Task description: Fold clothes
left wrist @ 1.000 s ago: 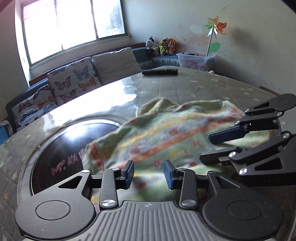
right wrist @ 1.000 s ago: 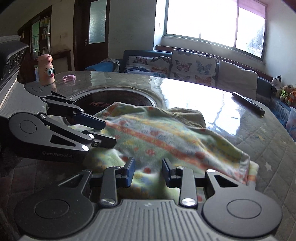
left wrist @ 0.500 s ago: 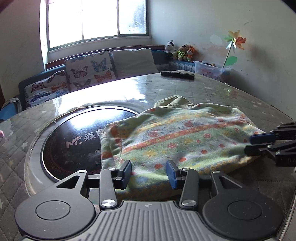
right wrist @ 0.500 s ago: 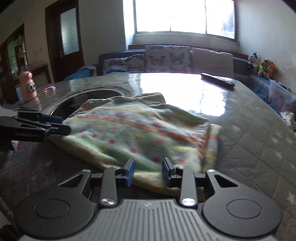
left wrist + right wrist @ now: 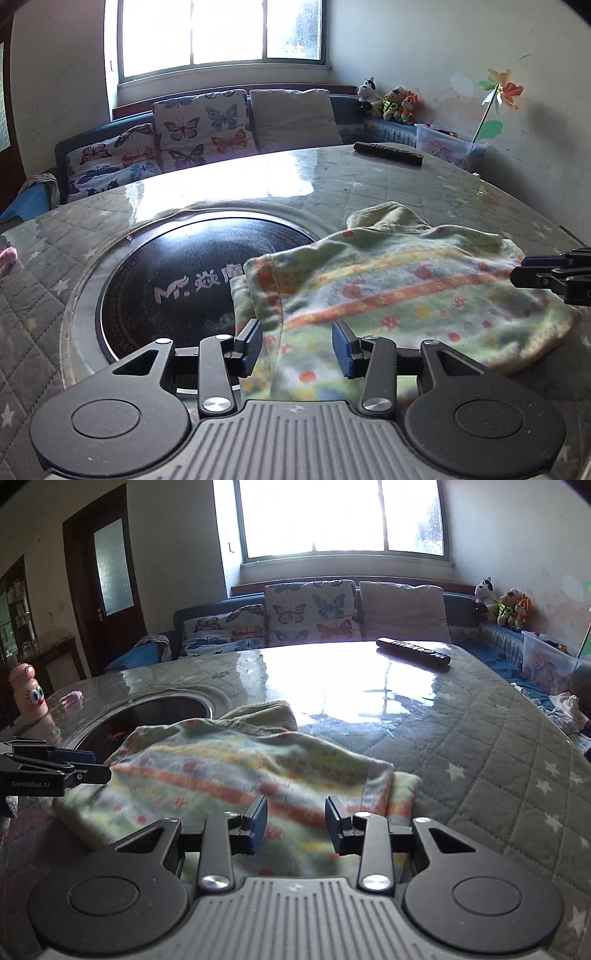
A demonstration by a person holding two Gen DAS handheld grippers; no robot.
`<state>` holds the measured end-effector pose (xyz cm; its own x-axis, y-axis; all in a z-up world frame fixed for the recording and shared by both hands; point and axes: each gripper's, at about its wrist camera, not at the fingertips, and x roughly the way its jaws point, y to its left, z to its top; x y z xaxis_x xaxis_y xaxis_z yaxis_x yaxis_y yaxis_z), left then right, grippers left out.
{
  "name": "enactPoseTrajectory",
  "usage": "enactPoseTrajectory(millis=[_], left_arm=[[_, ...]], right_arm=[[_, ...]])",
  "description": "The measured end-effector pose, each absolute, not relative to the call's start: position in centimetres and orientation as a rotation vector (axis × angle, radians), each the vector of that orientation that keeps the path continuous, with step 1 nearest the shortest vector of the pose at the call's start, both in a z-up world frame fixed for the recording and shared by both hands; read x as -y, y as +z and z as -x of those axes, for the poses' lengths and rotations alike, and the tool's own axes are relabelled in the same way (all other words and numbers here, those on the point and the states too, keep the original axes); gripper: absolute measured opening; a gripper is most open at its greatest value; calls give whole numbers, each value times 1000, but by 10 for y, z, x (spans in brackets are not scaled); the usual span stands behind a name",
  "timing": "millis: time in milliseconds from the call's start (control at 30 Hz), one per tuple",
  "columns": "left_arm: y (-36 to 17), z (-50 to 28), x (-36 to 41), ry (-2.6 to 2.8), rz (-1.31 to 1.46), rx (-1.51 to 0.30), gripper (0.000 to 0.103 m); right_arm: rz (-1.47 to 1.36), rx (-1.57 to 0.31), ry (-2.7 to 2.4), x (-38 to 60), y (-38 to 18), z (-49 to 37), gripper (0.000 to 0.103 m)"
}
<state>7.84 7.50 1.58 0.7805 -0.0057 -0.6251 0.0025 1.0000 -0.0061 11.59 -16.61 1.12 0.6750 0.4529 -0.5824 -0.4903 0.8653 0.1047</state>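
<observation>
— Sunlit room: a quilted table (image 5: pixel 480 738) under one window (image 5: pixel 221 33), with three cushions on the sofa (image 5: pixel 110 155) behind and three soft toys (image 5: pixel 388 101) in the corner. What else do you count?

— One remote (image 5: pixel 413 651), one pinwheel (image 5: pixel 498 92), one pink bottle with cartoon eyes (image 5: pixel 29 694), one clear plastic box (image 5: pixel 447 146), and one garment (image 5: pixel 406 291).

— How does it look?

— Pale green knit with orange bands and rows of small red and yellow flowers, rumpled, lying partly over the dark round inset (image 5: pixel 166 280) in the tabletop.

— Any writing?

— "Mr." and Chinese characters on the inset; "GenRobot.AI" on the left gripper's side in the right wrist view.

— And the claws?

— Left gripper (image 5: pixel 297 347) and right gripper (image 5: pixel 295 823) both stand partly parted above the cloth's near edge, pads not pressing on it, holding nothing.
</observation>
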Motion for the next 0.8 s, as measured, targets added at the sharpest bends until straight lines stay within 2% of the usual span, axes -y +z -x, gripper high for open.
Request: enactPoseTrajectory(millis=[233, 367, 500, 567, 633, 700, 767, 800], left_arm=[[15, -119, -81, 1, 10, -696, 41], [10, -136, -85, 23, 16, -713, 32], [5, -146, -91, 44, 27, -728, 32], [5, -147, -93, 51, 33, -729, 34], [6, -143, -93, 53, 36, -722, 35], [8, -140, -90, 46, 38, -720, 45], [8, -135, -87, 41, 30, -718, 51], [9, -133, -85, 40, 24, -715, 53]], right_arm=[[55, -661, 512, 157, 5, -149, 34], [48, -679, 494, 156, 0, -163, 36], [43, -686, 490, 156, -5, -171, 38], [51, -682, 488, 154, -2, -170, 40], [62, -672, 489, 152, 0, -167, 51], [74, -657, 494, 149, 3, -161, 55], [77, -648, 505, 145, 5, -155, 57], [74, -647, 511, 144, 5, -152, 63]])
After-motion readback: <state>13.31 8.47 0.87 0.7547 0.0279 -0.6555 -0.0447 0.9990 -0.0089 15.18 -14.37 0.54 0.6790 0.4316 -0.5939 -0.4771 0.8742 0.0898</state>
